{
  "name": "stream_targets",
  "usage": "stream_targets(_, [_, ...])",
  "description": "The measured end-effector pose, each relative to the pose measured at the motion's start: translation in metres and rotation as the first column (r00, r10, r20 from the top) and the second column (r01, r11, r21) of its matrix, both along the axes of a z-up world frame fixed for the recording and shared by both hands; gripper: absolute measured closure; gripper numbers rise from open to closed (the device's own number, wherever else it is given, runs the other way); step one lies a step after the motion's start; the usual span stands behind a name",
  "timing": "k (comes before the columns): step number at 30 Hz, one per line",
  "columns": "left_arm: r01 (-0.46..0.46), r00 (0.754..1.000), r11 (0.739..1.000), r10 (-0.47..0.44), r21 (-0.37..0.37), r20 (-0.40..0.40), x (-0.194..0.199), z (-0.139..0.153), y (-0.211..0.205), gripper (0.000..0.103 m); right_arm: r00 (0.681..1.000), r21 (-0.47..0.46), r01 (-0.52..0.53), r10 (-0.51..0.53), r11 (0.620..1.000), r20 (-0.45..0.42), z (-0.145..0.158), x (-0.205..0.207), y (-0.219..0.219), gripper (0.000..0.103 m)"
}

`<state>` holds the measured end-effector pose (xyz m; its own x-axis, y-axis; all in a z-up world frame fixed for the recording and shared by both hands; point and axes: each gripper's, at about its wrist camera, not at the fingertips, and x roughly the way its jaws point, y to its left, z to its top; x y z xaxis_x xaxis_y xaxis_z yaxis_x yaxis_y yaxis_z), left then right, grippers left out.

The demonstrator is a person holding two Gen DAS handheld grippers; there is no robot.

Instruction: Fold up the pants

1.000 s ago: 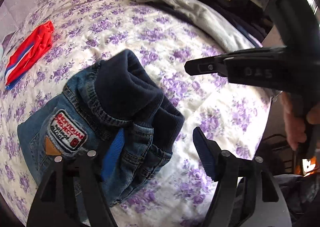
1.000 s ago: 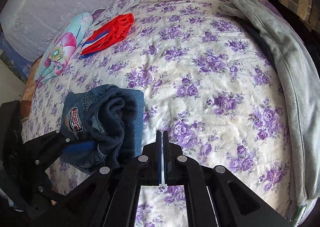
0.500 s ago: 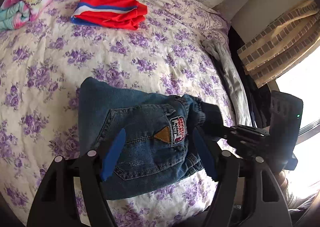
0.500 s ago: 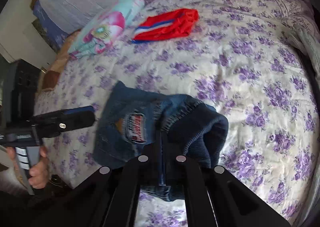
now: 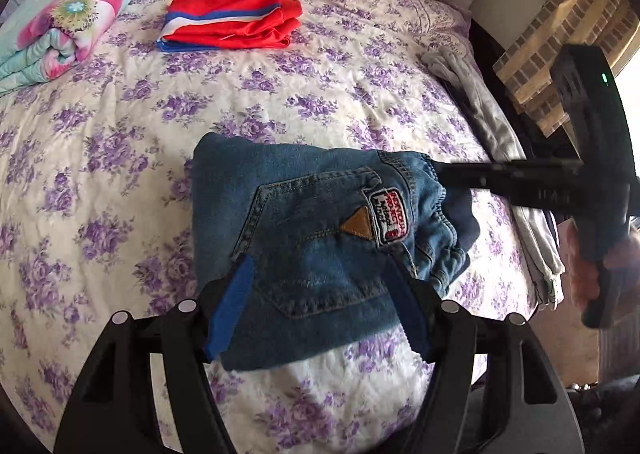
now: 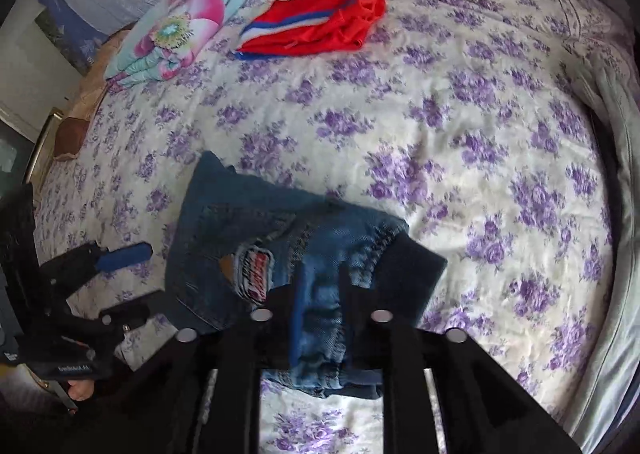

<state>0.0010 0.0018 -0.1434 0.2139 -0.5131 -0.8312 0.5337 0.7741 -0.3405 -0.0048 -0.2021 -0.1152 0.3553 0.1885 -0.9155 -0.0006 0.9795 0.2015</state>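
left to right in the left wrist view: rolled floral blanket [image 5: 60, 22] is sitting at the far left edge of the bed [image 5: 120, 182], with purple-flower sheet. folded red shorts [image 5: 232, 20] with a white/blue stripe are lying just right of it, apart from the denim. folded jeans [image 5: 304, 238] are lying mid-bed near the front edge, back pocket up. patch on the waistband is showing red/white lettering, too small and skewed to read; brown triangle tag is sitting just beside it. dark knit lining is sticking out at the waist end on the right.

left tool [image 5: 316, 306] is hovering over the near end of the jeans, blue pads spread wide either side of the fold, not pressing it. right tool [image 5: 444, 174] is coming in from the right at the waistband, a hand [image 5: 588, 270] gripping its handle.

right wrist view: right tool [image 6: 320, 306] jaws have just been opening; waistband denim is sitting between them, fingers are looking parted, not clamping. grey garment [image 5: 492, 142] is lying along the right bed edge.
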Motion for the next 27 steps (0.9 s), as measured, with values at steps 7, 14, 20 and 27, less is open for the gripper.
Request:
stream_targets(7, [-0.109, 0.985, 0.994, 0.112, 0.030, -0.134, 0.004, -0.039, 0.025, 0.055, 0.953, -0.062, -0.300, 0.302, 0.952, 0.026, -0.005, 0.079, 0.087, 0.038])
stream_targets(14, [-0.146, 0.975, 0.989, 0.148, 0.025, -0.167, 0.010, -0.055, 0.027, 0.063, 0.897, -0.023, -0.415, 0.404, 0.910, -0.177, -0.064, 0.136, 0.140, 0.039])
stream_targets(20, [-0.169, 0.973, 0.986, 0.166, -0.004, -0.160, -0.001, -0.062, 0.030, 0.063, 0.929, 0.022, -0.311, 0.308, 0.950, -0.204, -0.079, 0.142, 0.132, 0.078])
stream_targets(27, [-0.153, 0.976, 0.988, 0.151, 0.000, -0.159, -0.002, -0.075, 0.025, 0.061, 0.939, 0.117, -0.275, 0.293, 0.954, -0.180, -0.105, 0.152, 0.122, 0.072])
